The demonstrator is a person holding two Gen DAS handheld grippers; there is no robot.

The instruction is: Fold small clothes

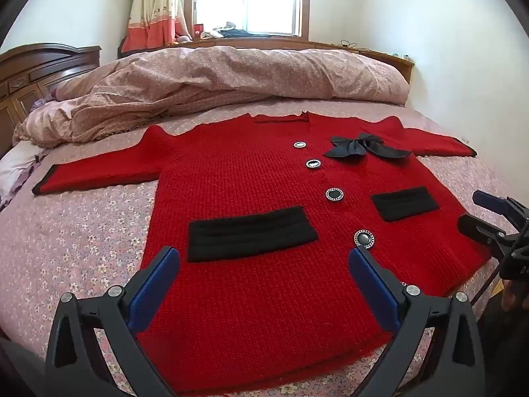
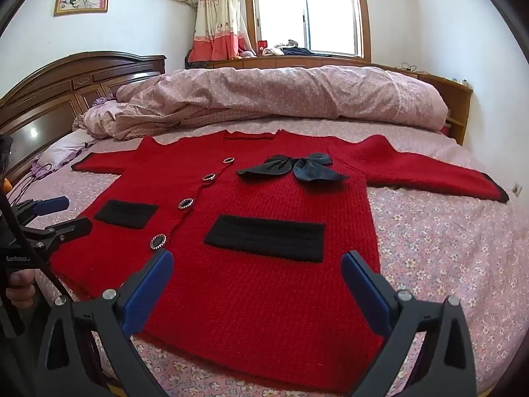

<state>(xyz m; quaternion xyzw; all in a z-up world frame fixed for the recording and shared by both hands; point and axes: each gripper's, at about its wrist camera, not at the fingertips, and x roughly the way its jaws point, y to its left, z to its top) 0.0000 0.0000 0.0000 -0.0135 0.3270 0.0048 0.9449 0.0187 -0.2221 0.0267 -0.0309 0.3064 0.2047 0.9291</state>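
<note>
I have the red knit cardigan (image 1: 264, 218) spread face-up and flat on the floral bedsheet (image 1: 72, 238), hem toward me, both sleeves stretched out to the sides. My left gripper (image 1: 264, 274) hangs over the hem with its jaws spread wide and nothing between them; my right gripper (image 2: 258, 281) does the same further along the hem, equally wide and empty. No fold has been made yet, as far as I can judge.

Here is what worries me. The black bow (image 2: 292, 167) at twelve o'clock from my right gripper sits proud of the knit, so a fold laid across it would likely hump up and spring back. The four metal-rimmed buttons (image 1: 334, 194), running from eleven o'clock on the left view down to the one just beside my left gripper's right finger (image 1: 373, 281), could snag a pad or skew the placket if I drag across them. The knit looks thick and loose, so pinching only the top layer at the hem may lift the front panel alone and leave the back behind. The sleeve (image 2: 439, 175) at two o'clock reaches near the bed edge and might slide off if tugged. With both tools close together, I also risk knocking one against the other.
</note>
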